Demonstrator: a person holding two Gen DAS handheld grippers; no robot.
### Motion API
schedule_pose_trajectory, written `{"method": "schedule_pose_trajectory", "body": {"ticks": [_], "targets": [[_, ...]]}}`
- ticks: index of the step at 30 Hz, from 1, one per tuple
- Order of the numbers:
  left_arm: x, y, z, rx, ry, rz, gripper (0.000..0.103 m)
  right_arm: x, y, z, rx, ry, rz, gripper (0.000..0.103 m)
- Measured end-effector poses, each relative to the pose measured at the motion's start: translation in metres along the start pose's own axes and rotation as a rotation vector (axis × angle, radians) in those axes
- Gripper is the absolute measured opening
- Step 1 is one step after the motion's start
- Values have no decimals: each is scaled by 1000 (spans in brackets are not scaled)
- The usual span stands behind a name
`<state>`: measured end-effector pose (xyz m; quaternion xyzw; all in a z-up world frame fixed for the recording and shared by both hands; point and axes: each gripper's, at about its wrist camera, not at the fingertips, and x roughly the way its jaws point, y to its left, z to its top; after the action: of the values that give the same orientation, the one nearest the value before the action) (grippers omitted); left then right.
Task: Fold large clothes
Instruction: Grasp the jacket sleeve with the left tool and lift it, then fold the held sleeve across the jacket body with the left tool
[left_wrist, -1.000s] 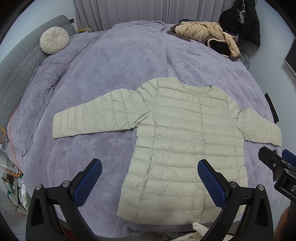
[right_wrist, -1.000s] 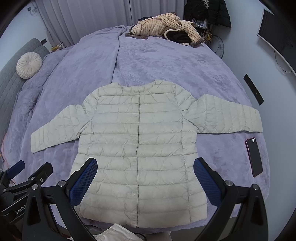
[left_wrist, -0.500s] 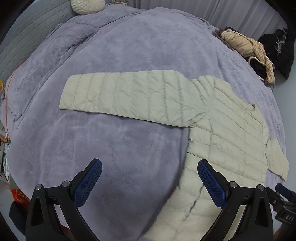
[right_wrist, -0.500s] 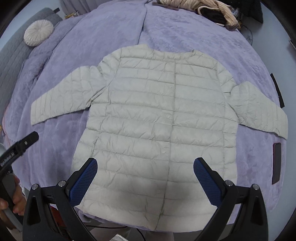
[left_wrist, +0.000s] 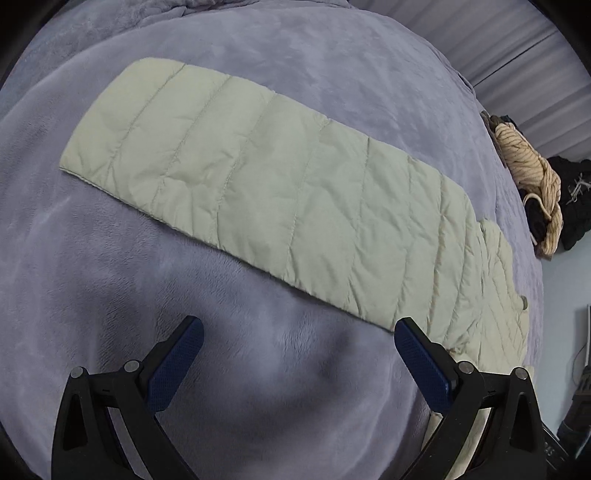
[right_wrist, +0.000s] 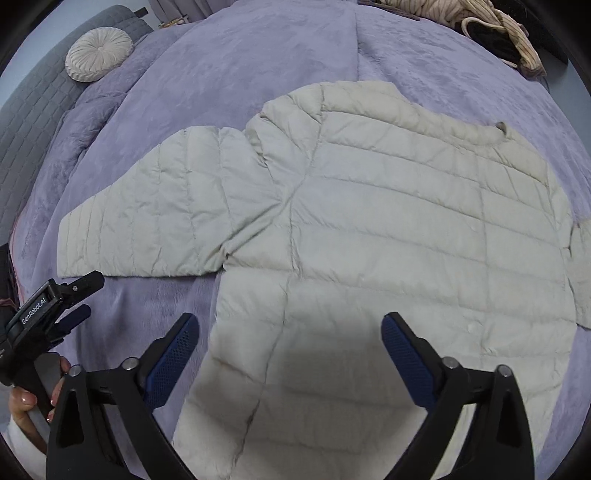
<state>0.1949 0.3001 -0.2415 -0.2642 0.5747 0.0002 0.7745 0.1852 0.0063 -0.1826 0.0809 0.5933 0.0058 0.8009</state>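
Lying under right hand-held gripper (right_wrist: 290, 328): jacket (right_wrist: 388, 229)

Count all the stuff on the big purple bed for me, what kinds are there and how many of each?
Puffy beige jacket: 1
Round cream cushion: 1
Heap of striped tan and dark clothes: 1
Total: 3

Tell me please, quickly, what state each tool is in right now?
Left tool: open, holding nothing, over the blanket.
Right tool: closing, not yet gripping the jacket.
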Motion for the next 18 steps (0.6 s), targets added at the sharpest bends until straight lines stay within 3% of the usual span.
{"method": "schedule_pose_trajectory", "body": {"ticks": [4, 13, 15, 17, 18], "targets": [[19, 5, 13, -22, -16, -52, 103, 29, 9, 20, 1, 4, 55, 38], [25, 11, 45, -164, -137, -129, 103, 78, 16, 39, 25, 23, 119, 37], [20, 13, 53, -191, -188, -113, 81, 81, 16, 39, 19, 20, 119, 37], [19, 13, 62, -187, -196, -123, 33, 82, 16, 39, 12, 17, 116, 37], [19, 13, 66, -178, -197, -163, 20, 82, 16, 40, 9, 17, 115, 37]]}}
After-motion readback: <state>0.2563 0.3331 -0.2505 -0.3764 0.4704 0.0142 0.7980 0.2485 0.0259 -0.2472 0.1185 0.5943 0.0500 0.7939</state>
